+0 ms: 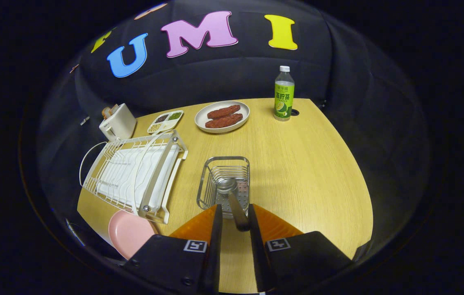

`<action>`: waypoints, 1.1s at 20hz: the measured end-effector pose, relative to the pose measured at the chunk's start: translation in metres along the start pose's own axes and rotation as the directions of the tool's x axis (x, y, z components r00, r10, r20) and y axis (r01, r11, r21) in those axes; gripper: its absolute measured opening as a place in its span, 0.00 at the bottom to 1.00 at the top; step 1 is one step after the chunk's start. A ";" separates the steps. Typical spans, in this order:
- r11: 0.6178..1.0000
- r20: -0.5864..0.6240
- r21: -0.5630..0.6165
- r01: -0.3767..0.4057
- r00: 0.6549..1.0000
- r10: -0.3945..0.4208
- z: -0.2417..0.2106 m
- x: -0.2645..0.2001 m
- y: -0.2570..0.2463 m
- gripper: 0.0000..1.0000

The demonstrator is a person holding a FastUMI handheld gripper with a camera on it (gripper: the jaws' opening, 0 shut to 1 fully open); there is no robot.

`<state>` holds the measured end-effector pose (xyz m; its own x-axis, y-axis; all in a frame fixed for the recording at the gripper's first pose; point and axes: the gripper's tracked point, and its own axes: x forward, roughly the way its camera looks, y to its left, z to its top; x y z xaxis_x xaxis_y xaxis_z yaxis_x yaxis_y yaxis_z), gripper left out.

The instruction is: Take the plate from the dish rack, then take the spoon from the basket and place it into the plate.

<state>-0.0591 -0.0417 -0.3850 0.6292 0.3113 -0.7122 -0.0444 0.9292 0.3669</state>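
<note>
A mock kitchen table set up inside a recording booth.
Black cloth walls close in a wooden table (297,164) laid with kitchen goods: a wire basket (224,180) just ahead of the fingers, a white dish rack (133,172) to their left, and beyond them a toaster (118,122), a plate of food (222,116) and a drink bottle (284,94).

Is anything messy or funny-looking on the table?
Mostly tidy. The spoon leans out of the basket, handle between the gripper fingers. The pink plate sits at the table edge by the rack.
</note>
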 end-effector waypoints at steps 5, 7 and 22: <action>1.000 -0.011 0.010 -0.013 1.000 0.013 0.000 0.003 0.002 0.16; 1.000 -0.011 0.028 -0.010 1.000 0.011 0.001 0.003 0.002 0.13; 0.994 0.089 0.108 -0.004 0.996 -0.006 0.040 -0.071 0.017 0.10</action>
<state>-0.0734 -0.0558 -0.3048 0.6961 0.2868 -0.6582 0.0373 0.9011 0.4321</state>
